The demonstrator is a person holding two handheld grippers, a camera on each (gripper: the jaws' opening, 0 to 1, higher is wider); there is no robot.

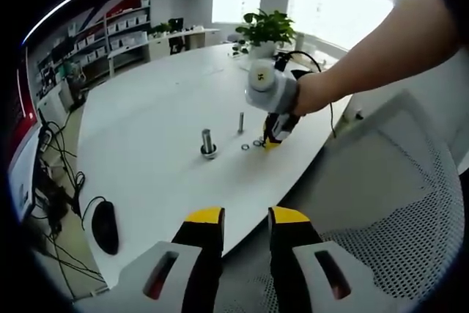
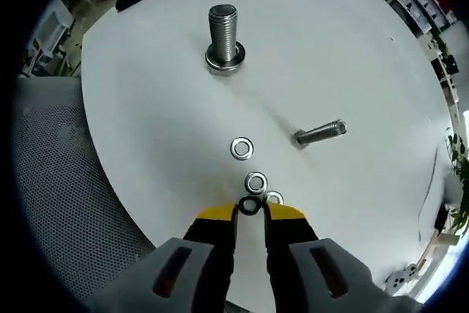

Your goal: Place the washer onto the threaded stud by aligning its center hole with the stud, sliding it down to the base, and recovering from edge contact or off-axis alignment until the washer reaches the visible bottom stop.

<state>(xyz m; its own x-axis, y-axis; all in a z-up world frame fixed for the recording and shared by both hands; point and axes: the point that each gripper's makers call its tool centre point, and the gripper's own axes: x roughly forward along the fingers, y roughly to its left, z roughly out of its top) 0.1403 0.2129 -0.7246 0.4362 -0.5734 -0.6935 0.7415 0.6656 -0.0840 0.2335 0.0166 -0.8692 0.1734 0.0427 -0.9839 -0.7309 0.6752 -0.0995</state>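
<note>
My right gripper (image 2: 249, 214), tipped down at the white round table (image 2: 352, 49), pinches a dark ring washer (image 2: 249, 206) flat, near the upright thick threaded steel stud (image 2: 223, 34); my left gripper (image 1: 245, 218) hangs open, empty.

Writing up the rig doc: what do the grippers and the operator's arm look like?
Both grippers, left gripper and right gripper, have black jaws with yellow tips on grey bodies with dark slots. The right one carries a black cable. The person's forearm is bare, no sleeve visible.
</note>
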